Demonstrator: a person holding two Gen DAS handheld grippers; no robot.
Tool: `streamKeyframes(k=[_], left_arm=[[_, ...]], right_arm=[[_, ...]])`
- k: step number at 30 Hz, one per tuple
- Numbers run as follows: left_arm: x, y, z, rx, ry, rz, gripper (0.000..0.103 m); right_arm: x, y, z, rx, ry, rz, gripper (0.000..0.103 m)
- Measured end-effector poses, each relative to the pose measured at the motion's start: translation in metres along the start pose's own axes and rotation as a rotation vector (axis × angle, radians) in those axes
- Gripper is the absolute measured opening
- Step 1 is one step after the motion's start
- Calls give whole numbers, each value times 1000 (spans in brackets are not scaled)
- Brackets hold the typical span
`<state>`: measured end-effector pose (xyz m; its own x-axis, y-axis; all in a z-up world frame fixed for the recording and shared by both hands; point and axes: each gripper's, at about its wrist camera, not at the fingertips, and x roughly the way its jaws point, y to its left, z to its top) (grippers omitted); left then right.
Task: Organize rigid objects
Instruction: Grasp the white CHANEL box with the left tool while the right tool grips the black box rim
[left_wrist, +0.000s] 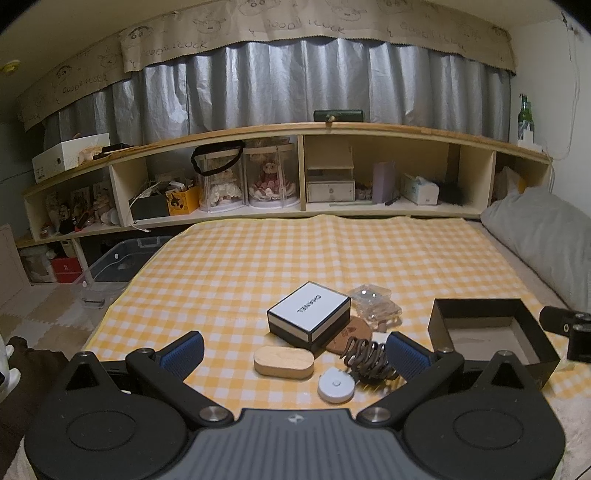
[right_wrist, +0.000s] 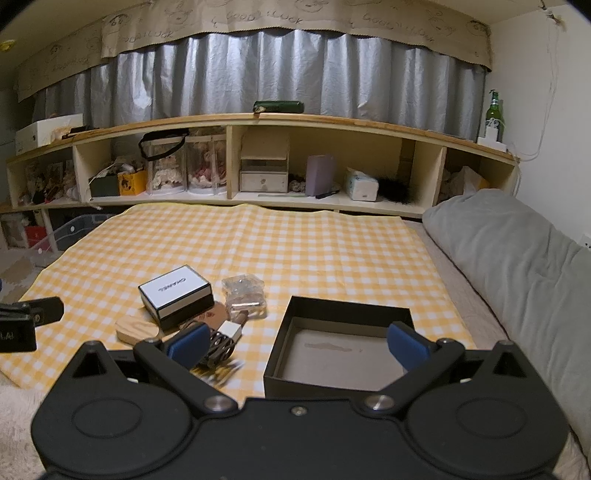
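Observation:
On the yellow checked cloth (left_wrist: 258, 258) lie a black-and-white Chanel box (left_wrist: 308, 317), a clear plastic case (left_wrist: 375, 304), a round cork coaster (left_wrist: 351, 332), an oval wooden block (left_wrist: 283, 362), a dark wavy hair clip (left_wrist: 369, 360) and a white round tape measure (left_wrist: 336, 385). An open, empty black box (left_wrist: 491, 336) stands to their right. My left gripper (left_wrist: 293, 356) is open and empty, just short of the wooden block and the clip. My right gripper (right_wrist: 295, 345) is open and empty over the black box's (right_wrist: 340, 354) near edge; the Chanel box (right_wrist: 176, 295) sits to its left.
A long wooden shelf unit (left_wrist: 303, 129) full of boxes and dolls runs along the back under a grey curtain. A grey pillow (right_wrist: 517, 258) lies on the right. The cloth's left edge drops to the floor with a plastic bin (left_wrist: 118, 258).

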<state>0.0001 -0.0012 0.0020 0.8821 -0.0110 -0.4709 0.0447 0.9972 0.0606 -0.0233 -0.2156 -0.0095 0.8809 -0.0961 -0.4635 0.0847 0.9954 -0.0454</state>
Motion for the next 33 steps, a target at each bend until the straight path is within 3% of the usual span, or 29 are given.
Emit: streamKeyframes(k=[7,17,24,31,33], left_arm=[[9,-1,14,-1,-54,-4,103],[51,-3,38,36,-124,-32,103],[113,-5,49,39,-102,-73,103],[187,-6,47,113,-10,-27,103],[208,0,44,137,19,-19,103]], right_arm=[[7,-20,12,84,-36,-107,103],[38,-58,48,86,-95,-185,103],[77,-93,57,106,-23,-173,103],[120,-130,40,231,66,-209,103],[133,-138,32,238,135,-198,103]])
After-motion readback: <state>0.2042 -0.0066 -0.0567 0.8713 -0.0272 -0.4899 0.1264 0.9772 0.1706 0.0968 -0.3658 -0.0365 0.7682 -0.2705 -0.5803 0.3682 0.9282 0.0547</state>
